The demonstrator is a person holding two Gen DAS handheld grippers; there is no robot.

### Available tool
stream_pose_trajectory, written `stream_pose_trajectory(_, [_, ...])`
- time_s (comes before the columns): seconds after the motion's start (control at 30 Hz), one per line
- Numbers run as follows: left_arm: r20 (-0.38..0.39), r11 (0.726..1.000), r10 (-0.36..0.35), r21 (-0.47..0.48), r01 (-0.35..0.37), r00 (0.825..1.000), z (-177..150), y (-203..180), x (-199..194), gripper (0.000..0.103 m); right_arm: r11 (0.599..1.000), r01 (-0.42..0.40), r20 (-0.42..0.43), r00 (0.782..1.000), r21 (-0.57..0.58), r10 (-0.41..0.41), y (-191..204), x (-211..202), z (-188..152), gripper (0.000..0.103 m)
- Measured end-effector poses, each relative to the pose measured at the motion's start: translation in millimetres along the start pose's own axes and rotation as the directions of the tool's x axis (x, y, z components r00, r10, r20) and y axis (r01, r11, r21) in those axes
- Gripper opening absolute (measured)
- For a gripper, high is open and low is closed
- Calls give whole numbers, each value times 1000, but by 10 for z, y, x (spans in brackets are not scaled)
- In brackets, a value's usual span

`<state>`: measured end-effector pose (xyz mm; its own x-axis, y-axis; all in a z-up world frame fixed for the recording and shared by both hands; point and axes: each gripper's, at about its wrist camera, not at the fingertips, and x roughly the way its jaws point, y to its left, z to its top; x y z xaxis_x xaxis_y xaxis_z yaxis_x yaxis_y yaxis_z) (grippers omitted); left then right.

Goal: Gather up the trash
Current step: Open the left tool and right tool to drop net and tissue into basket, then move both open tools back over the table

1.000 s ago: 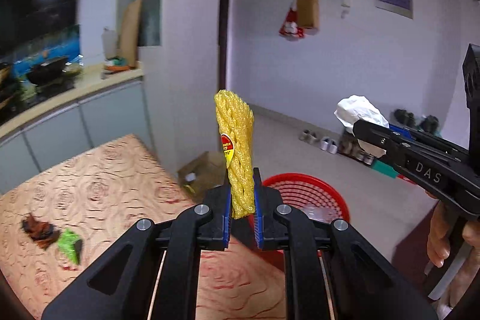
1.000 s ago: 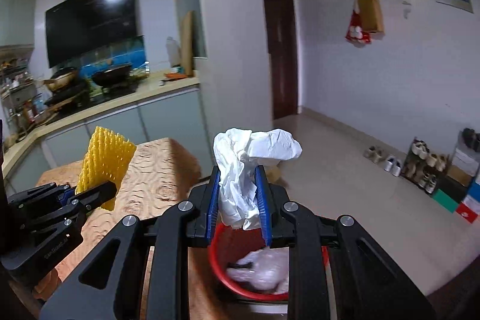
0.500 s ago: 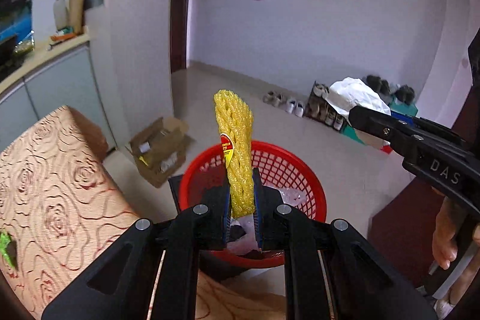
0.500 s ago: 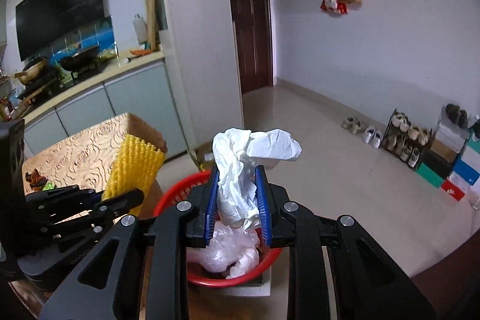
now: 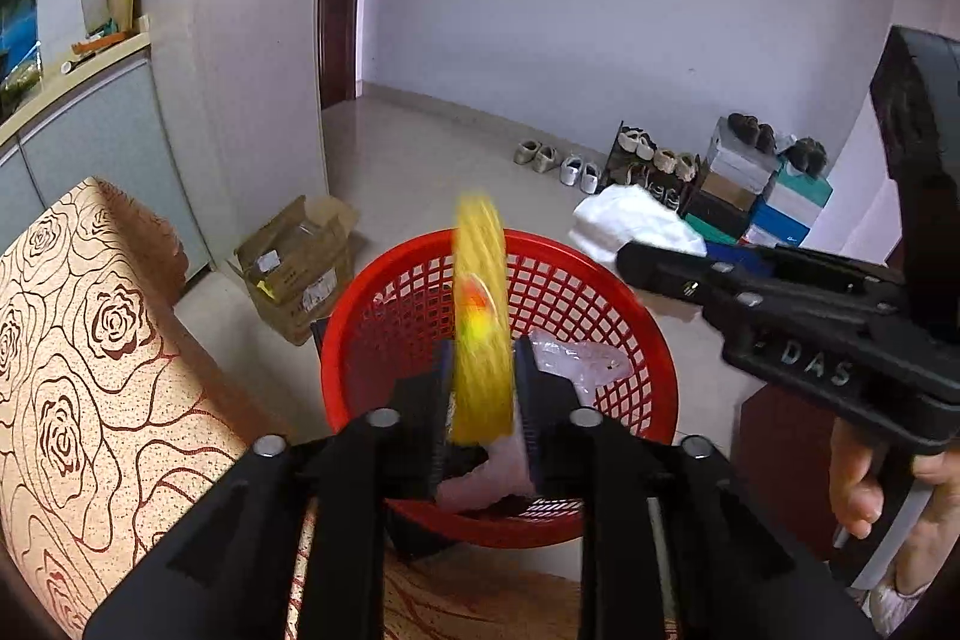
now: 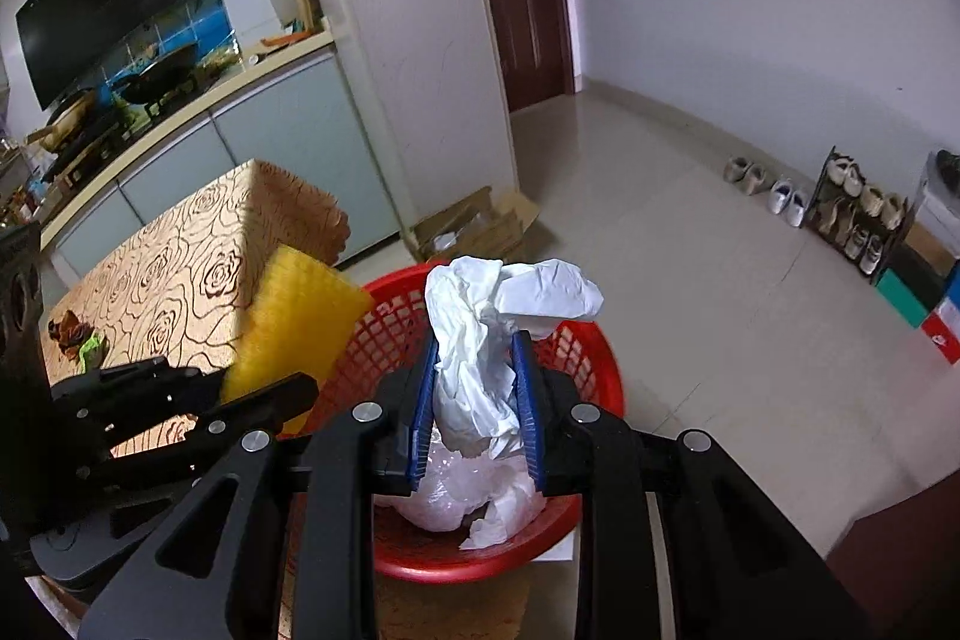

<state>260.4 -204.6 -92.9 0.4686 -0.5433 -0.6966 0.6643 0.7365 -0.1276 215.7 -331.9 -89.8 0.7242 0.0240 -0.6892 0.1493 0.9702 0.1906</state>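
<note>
A red mesh basket (image 5: 600,280) stands on the floor just past the table's corner, with clear plastic (image 5: 576,358) lying in it. My left gripper (image 5: 483,358) hovers over it; its jaws are opening and the yellow foam net (image 5: 480,292) between them is motion-blurred, no longer pinched. From the right wrist view the net (image 6: 300,322) juts from the left gripper (image 6: 258,382) over the basket rim (image 6: 594,340). My right gripper (image 6: 474,358) is above the basket too; its jaws are beginning to open, but the blue pads still touch the crumpled white paper (image 6: 480,340).
The table with a rose-patterned cloth (image 5: 90,340) lies to the left, with brown and green scraps (image 6: 78,337) on it. An open cardboard box (image 5: 294,262) sits on the floor beside the basket. Shoes and boxes (image 5: 738,172) line the far wall. A hand (image 5: 858,484) holds the right gripper.
Both grippers came down and forward from the table to over the red basket. The left jaws have spread and the yellow net has become blurred; the paper stays upright between the right pads.
</note>
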Motion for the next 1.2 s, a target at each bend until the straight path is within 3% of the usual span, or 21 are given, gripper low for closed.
stream_pose_trajectory(0.13, [6,1000,-10,-16,10,1000,5,33,-27,43,999,-23,-18,1000,27,23,-46,70,-29,37])
stream_pose_trajectory(0.2, [12,1000,-13,-19,13,1000,3,43,-56,47,998,-41,-27,999,49,42,-69,87,-48,47])
stream_pose_trajectory(0.3, [29,1000,-8,-25,8,1000,10,79,-129,53,996,-62,-31,997,64,64,-77,79,-59,54])
stream_pose_trajectory(0.77, [126,993,77,-97,-65,989,20,382,-684,63,998,-50,30,998,43,49,-22,-246,-57,55])
stream_pose_trajectory(1.2, [202,970,215,-154,-186,955,-137,519,-1283,65,997,-25,141,989,-70,35,464,-565,-56,55])
